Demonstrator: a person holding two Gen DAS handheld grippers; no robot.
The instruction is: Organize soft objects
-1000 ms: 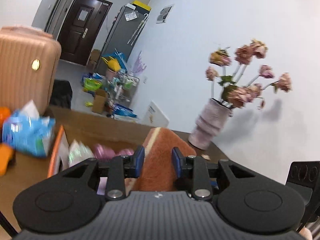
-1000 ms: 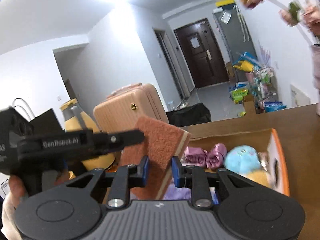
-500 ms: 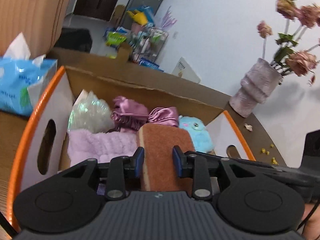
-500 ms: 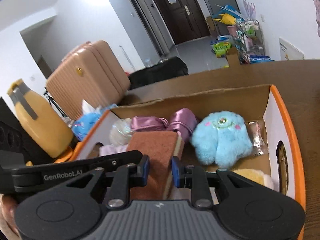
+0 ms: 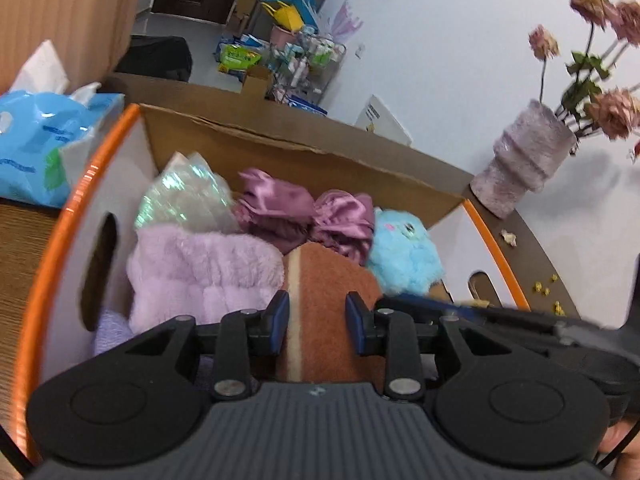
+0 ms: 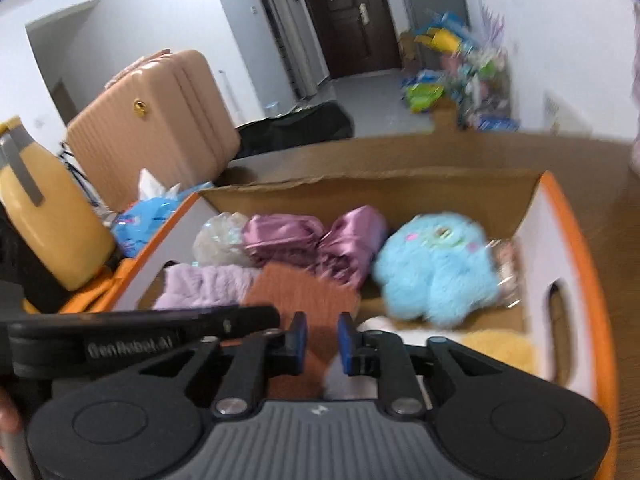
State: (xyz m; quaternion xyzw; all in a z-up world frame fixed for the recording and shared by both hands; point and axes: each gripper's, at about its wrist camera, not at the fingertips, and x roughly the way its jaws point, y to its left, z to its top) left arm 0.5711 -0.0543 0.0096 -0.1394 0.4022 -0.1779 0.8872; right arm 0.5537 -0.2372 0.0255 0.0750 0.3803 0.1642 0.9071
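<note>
A rust-brown sponge [image 5: 320, 300] with a cream layer sits inside the orange-rimmed cardboard box [image 5: 72, 208], between the jaws of both grippers. My left gripper [image 5: 316, 320] is shut on it. My right gripper [image 6: 322, 344] grips its other end [image 6: 296, 292]. In the box lie a lilac fluffy cloth [image 5: 200, 276], purple satin scrunchies [image 5: 304, 212], a blue plush toy [image 6: 436, 268], an iridescent bag [image 5: 184, 196] and a yellow fluffy item [image 6: 496, 348].
A blue tissue pack [image 5: 44, 144] lies left of the box. A yellow bottle [image 6: 48, 212] and a pink suitcase [image 6: 156, 124] stand to the left. A vase of dried flowers [image 5: 524, 164] stands at the right on the wooden table [image 5: 20, 248].
Both grippers have lowered the sponge from above the table into the box, and it now rests among the soft items there.
</note>
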